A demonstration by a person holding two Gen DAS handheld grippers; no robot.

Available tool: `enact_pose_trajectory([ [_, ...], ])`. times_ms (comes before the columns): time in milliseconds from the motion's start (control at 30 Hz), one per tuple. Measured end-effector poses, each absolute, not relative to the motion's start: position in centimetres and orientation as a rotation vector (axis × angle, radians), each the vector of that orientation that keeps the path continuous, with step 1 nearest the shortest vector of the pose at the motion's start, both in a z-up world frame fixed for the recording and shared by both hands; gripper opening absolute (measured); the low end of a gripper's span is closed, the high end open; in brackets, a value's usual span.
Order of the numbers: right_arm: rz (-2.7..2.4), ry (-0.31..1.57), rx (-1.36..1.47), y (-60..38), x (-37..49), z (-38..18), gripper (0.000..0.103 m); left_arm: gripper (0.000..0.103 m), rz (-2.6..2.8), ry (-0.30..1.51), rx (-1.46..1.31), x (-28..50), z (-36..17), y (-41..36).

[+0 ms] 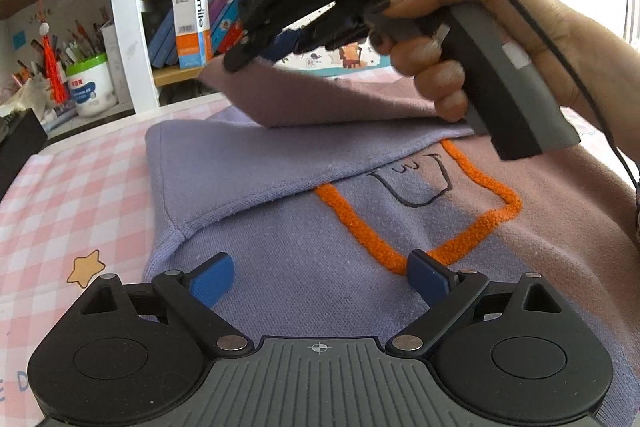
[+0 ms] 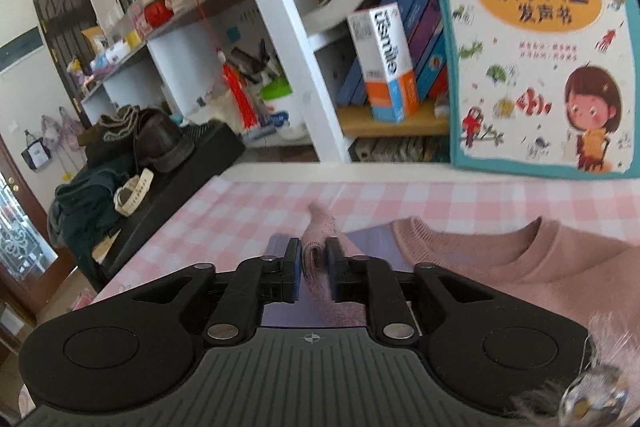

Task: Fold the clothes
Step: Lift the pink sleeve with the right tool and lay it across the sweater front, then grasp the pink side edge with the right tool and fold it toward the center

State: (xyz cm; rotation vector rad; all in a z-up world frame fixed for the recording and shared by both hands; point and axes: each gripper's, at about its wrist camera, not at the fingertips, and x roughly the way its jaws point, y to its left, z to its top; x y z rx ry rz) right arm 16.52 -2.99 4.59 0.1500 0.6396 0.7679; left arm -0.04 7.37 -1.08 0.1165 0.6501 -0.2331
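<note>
A purple and pink sweater with an orange looped outline lies flat on the pink checked tablecloth. Its purple sleeve is folded across the chest. My left gripper is open and empty, low over the sweater's front. My right gripper is raised over the far side of the sweater and is shut on the pink sleeve, lifting it. In the right wrist view the right gripper pinches the pink sleeve cuff between its blue pads, with the pink neckline to the right.
A white shelf post stands at the table's back edge, with books and an orange-blue box behind. A pen tub sits at back left. A children's book leans at the back. A black box with clothes lies left.
</note>
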Motion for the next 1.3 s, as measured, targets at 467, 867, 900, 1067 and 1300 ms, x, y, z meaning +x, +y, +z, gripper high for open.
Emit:
enact_pose_trajectory([
  [467,0.759,0.667,0.032,-10.1,11.7,4.2,0.053,0.098,-0.229,0.655,0.114,0.1,-1.2,7.4],
  [867,0.513,0.675,0.009,-22.0,6.6,3.7,0.054,0.098,-0.226,0.653,0.118,0.1,-1.2,7.3],
  [900,0.498,0.682,0.018,-22.8,6.1,3.5,0.054,0.098,-0.223,0.65,0.125,0.0,-1.2,7.2],
  [1067,0.45,0.695,0.073,-25.5,3.5,2.9,0.054,0.098,-0.189,0.615,0.214,-0.8,-1.0,6.0],
  [1300,0.427,0.722,0.149,-28.1,-0.5,2.3,0.054,0.098,-0.164,0.624,0.187,-4.1,0.7,7.1],
])
